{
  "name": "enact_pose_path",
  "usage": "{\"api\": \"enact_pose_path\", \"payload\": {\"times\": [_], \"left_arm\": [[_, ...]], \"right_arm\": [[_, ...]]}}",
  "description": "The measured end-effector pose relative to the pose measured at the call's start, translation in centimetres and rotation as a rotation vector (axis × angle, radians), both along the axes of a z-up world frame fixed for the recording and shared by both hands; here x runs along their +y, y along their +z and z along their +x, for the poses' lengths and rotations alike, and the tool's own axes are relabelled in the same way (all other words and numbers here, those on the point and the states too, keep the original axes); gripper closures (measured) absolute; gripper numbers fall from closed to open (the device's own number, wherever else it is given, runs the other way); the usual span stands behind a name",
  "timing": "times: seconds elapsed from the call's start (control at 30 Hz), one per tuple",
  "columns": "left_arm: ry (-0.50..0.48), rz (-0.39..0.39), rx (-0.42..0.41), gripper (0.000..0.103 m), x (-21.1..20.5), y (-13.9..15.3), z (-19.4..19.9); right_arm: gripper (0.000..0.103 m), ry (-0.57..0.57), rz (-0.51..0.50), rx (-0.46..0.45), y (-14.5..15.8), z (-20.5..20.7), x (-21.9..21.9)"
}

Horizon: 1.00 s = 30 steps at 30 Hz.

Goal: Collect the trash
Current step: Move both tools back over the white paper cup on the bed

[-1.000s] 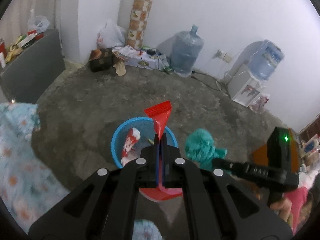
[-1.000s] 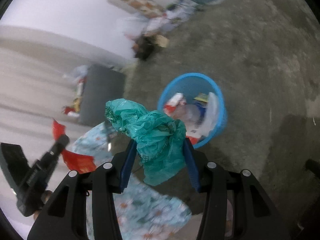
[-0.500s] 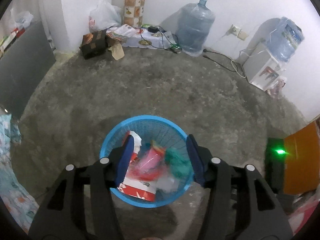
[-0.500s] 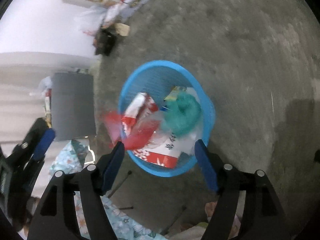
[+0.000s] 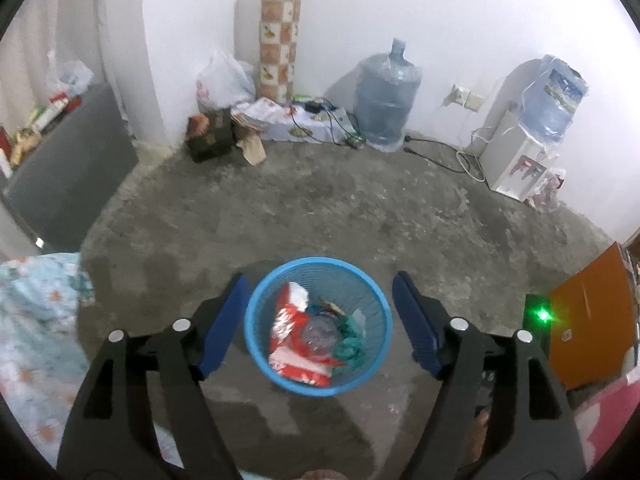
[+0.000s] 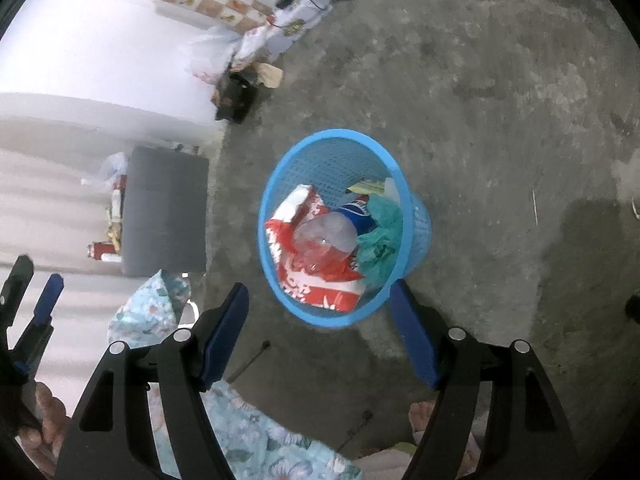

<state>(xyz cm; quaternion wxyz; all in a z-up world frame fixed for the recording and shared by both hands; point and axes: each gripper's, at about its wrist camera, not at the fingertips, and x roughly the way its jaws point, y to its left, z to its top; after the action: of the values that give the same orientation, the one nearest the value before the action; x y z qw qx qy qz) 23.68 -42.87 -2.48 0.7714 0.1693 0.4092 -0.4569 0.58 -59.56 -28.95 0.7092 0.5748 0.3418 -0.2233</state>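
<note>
Trash [image 5: 308, 334] is piled in the basket [image 5: 256, 334]; left claw [image 5: 318, 316], just widened, and right claw [image 6: 318, 332] are both held spread, empty.

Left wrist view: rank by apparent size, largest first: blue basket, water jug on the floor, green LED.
1. Blue basket, though it's nearest the camera, so true size is unsure.
2. Water jug by the wall.
3. Green LED.
</note>
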Motion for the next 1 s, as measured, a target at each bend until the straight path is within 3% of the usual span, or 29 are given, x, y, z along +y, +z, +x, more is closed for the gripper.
{"api": "enact_pose_path", "payload": {"times": [0.13,0.27,0.5,0.7,1.0], "left_arm": [[0.008,-0.035,-0.041,0.026,5.1,4.1,-0.8],[0.029,-0.055,-0.084,0.021,11.7,7.5,-1.7],[0.191,-0.096,-0.127,0.019,24.7,11.4,-3.0],[0.379,-0.133,-0.139,0.017,35.6,12.3,-3.3],[0.627,-0.148,-0.129,0.017,47.9,11.3,-3.5]], "right_arm": [[0.031,0.028,-0.042,-0.036,2.9,-1.0,2.0],[0.021,0.093,-0.119,-0.090,7.3,-1.1,4.7],[0.017,0.263,-0.217,-0.145,13.7,1.1,9.6],[0.017,0.405,-0.253,-0.184,17.6,3.1,14.3],[0.017,0.574,-0.281,-0.202,21.0,5.5,20.8]]}}
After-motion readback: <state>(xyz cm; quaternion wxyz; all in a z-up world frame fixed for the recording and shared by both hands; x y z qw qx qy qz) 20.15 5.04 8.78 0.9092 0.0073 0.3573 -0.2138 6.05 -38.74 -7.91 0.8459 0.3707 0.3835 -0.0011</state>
